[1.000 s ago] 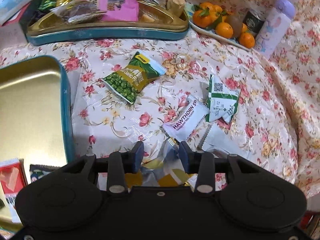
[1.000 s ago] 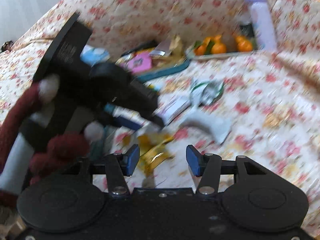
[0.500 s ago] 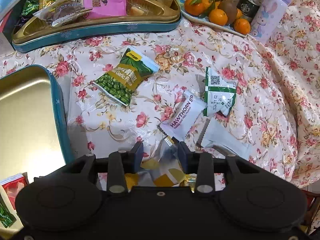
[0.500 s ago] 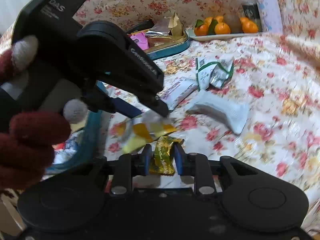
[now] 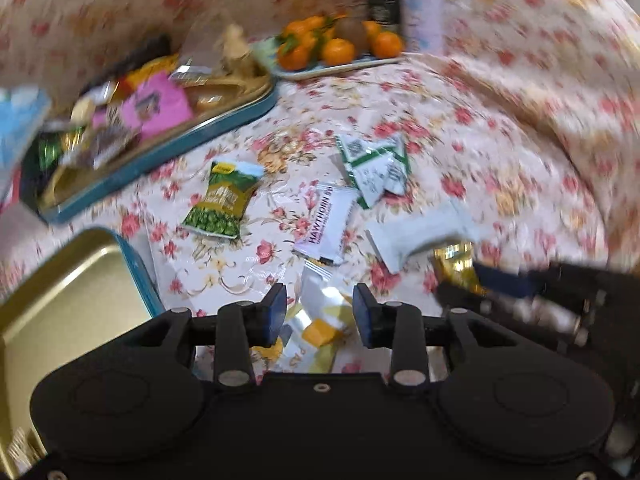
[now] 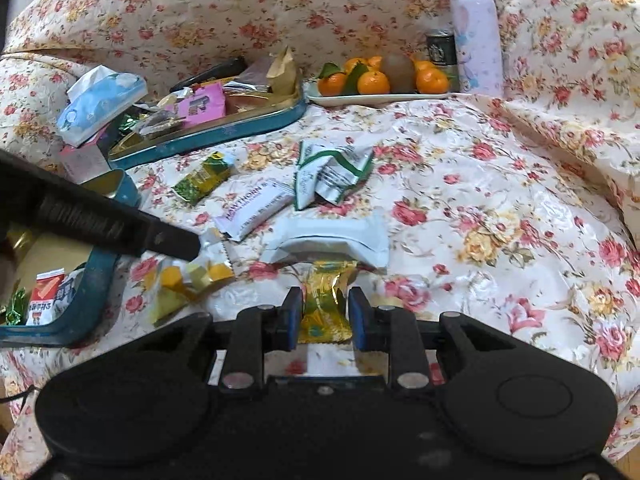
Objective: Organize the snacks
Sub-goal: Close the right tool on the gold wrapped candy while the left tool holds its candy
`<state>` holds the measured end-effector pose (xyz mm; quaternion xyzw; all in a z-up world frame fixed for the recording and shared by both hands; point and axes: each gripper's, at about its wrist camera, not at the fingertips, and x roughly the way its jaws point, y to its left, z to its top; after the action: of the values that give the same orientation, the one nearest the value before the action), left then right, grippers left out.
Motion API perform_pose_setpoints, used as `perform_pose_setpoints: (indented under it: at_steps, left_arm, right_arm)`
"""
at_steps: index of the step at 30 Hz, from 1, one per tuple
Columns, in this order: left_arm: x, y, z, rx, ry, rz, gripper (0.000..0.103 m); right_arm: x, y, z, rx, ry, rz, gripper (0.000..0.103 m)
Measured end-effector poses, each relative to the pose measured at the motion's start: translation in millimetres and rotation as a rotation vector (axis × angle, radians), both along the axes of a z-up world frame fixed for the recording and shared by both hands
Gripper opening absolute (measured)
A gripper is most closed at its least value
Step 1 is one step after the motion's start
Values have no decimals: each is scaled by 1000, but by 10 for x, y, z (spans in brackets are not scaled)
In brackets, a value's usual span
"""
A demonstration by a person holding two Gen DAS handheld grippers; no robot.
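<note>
The far teal tin (image 6: 224,130) is heaped with wrapped snacks; the near teal tin (image 6: 86,296) holds a few packets. The right gripper (image 6: 323,314) straddles a gold packet (image 6: 322,304) without pinching it. The left gripper (image 5: 320,310) gapes over a yellow-white packet (image 5: 316,320) on the floral cloth (image 6: 500,200).

"HAWTHORN" – printed on the white snack packet (image 6: 256,210) (image 5: 327,224) – nothing else is legible

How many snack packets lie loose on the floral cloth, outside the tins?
6: green pea packet, Hawthorn bar, green-and-white packet, white packet, gold packet between the right gripper fingers, yellow-and-clear packet. Some may be hidden.
</note>
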<state>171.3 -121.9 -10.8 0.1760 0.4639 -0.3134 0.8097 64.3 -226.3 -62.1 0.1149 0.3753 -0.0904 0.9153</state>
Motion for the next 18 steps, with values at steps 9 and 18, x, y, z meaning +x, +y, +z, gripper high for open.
perform_pose_setpoints:
  at_steps: [9, 18]
  left_arm:
    - [-19, 15, -150, 16, 27, -94, 50]
    - [-101, 49, 32, 39, -96, -110, 49]
  right_arm:
    - [-6, 7, -13, 2, -6, 10, 28]
    - [19, 1, -16, 6, -6, 12, 29]
